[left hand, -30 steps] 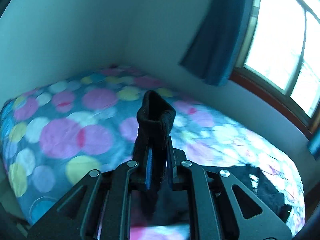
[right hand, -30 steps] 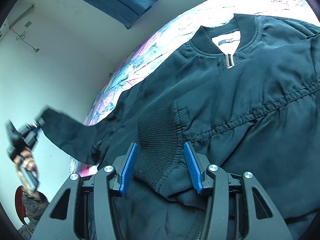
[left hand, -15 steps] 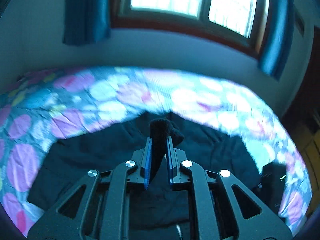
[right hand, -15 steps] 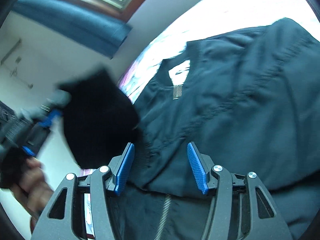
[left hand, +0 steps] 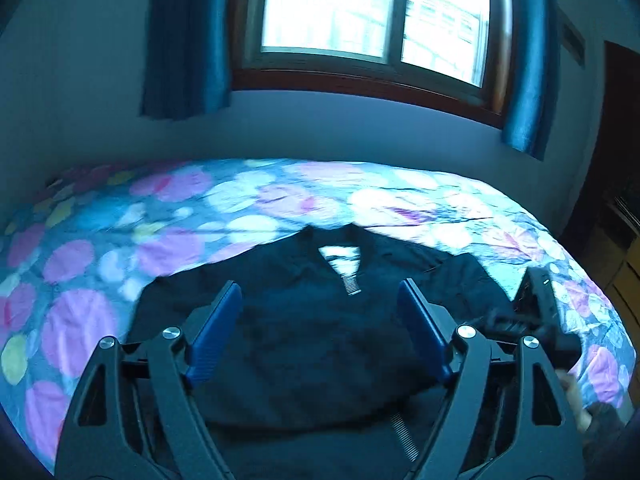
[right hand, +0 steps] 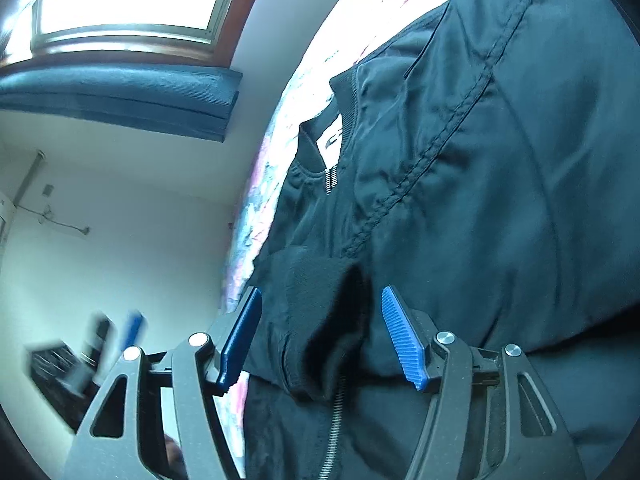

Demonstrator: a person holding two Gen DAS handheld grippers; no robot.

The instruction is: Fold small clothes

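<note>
Behind the bed (left hand: 100,280) a bright window (left hand: 372,16) with blue curtains (left hand: 188,36) fills the far wall, and the dotted bedspread carries the one garment in play: a dark zip-front jacket (left hand: 320,340) spread flat, collar away from the person.

Seen from the left wrist, the left gripper (left hand: 320,336) hangs above the middle of the jacket with its jaws opening wide; nothing is pinched between the blue pads, only the jacket's chest lying below and ahead of them. The collar and the top of the zipper (left hand: 352,284) sit just beyond its fingertips. Off to its right, near the jacket's edge, the right gripper (left hand: 536,320) shows as a blurred dark shape.

From the right wrist, the right gripper (right hand: 320,336) is also opening, at a middling width. A ribbed cuff (right hand: 316,300) on a folded-in sleeve lies between and below its pads, but they do not appear to press on it.

By my reading, the sleeve-folding step is in hand: a sleeve lies across the body and both grippers are free. Whether both sleeves are in I cannot tell. Next would likely come a fresh grasp low on the jacket, toward the hem, to fold it up toward the collar, with both grippers pinching through all layers evenly.

No containers are visible in either view.
</note>
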